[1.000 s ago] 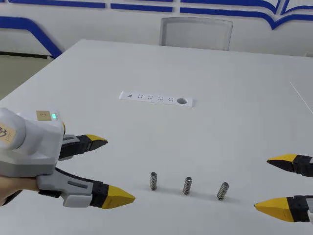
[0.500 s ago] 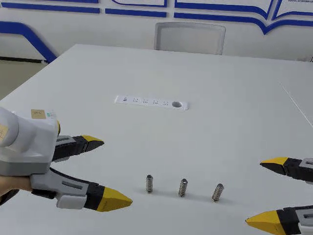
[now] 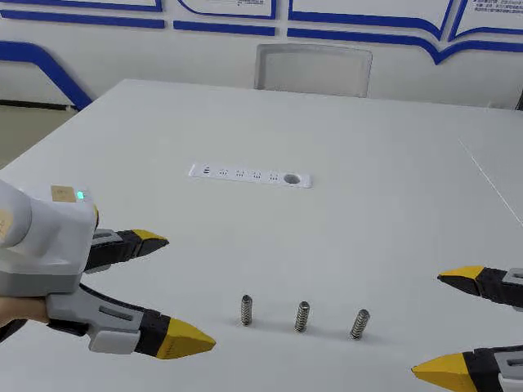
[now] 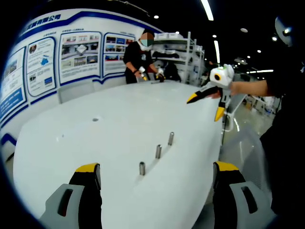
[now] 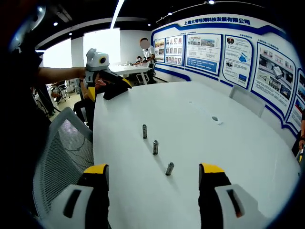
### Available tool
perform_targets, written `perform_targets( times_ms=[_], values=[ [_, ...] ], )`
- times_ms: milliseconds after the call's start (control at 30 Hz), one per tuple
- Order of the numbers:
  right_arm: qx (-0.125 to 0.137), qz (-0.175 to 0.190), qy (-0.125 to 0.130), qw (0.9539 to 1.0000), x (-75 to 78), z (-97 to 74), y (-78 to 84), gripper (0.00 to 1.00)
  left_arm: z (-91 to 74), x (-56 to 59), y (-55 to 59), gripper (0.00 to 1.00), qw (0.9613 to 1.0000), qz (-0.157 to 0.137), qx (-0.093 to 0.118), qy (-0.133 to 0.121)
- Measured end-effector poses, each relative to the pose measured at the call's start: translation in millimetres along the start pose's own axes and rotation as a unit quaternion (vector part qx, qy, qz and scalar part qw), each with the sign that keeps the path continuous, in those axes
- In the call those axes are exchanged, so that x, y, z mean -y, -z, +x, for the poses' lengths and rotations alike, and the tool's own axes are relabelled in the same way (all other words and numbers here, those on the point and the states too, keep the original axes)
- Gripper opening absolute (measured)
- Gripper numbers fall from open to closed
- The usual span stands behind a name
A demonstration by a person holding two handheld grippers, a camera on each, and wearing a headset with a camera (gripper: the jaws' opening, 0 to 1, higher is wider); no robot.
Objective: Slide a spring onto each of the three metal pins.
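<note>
Three small metal springs stand upright in a row on the white table: left spring [image 3: 246, 309], middle spring [image 3: 301, 316], right spring [image 3: 359, 323]. They also stand in the left gripper view [image 4: 157, 151] and the right gripper view [image 5: 155, 147]. Whether a pin sits inside each one I cannot tell. My left gripper [image 3: 163, 290] hovers open at the near left, a hand's width from the left spring, holding nothing. My right gripper [image 3: 449, 327] is open at the near right, also holding nothing.
A white power strip [image 3: 249, 175] lies flat mid-table beyond the springs. A grey chair [image 3: 312, 68] stands at the table's far edge. Another grey mesh chair [image 5: 62, 157] sits by the near edge. A person [image 4: 142, 56] stands at a far bench.
The head camera has tilted, so the table scene sits slightly lower and left. Both grippers stay open and apart from the springs; the springs have not moved.
</note>
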State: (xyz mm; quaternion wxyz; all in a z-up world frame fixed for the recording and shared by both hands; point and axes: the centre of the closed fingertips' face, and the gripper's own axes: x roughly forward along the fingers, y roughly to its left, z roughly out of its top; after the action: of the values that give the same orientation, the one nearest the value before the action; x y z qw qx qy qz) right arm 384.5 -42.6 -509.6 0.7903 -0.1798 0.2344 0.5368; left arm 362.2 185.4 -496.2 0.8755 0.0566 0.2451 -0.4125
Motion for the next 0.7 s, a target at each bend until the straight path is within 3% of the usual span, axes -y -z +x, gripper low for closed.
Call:
perform_targets(
  times_ms=[700],
  values=[
    [-0.008, 0.01, 0.012, 0.9998, -0.8, -4.2, 5.3, 0.78, -3.1, -3.4, -3.3, 0.98, 1.0, -0.001, 0.004, -0.003]
  ],
)
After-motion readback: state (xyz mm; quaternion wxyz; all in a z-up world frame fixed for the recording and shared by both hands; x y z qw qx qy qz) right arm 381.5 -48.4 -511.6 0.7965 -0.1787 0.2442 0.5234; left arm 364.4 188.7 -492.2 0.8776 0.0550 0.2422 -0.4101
